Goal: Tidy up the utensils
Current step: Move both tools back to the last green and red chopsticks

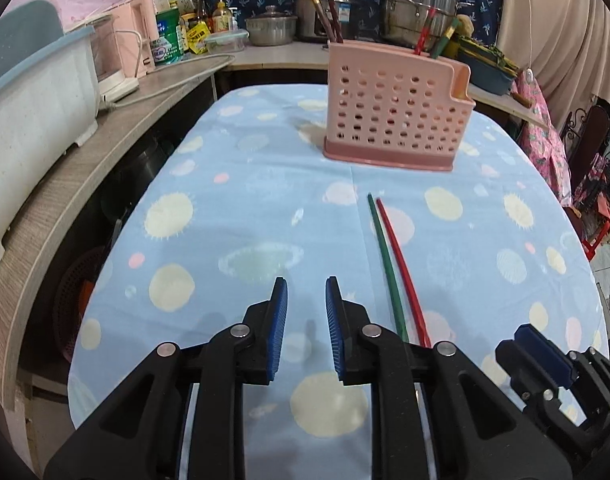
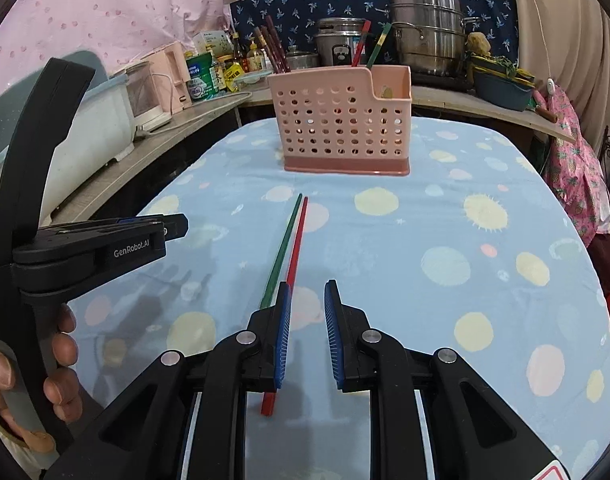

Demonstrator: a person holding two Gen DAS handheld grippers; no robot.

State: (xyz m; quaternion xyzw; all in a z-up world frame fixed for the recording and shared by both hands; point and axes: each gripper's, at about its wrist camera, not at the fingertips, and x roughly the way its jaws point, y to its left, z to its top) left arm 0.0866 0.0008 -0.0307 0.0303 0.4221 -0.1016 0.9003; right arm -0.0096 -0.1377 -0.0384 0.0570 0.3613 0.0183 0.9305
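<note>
Chopsticks, one green and one red, lie side by side on the spotted tablecloth, short of the pink utensil holder. Expect them to be light, stiff, slick and prone to rolling, so pinch near mid-length. Your left gripper and right gripper both stand narrowly parted, holding nothing.

— Tablecloth: soft matt cotton-like cloth, faintly creased. Utensil holder?
— Smooth pink plastic, perforated, dull sheen. Green chopstick and red chopstick: slick, plastic-looking.
— Steamer pot: brushed metal, shiny.
— Counter: wood-grain laminate, matt. Left gripper: matt black plastic, ribbed blue rubbery pads.
— Same finish on right gripper.
</note>
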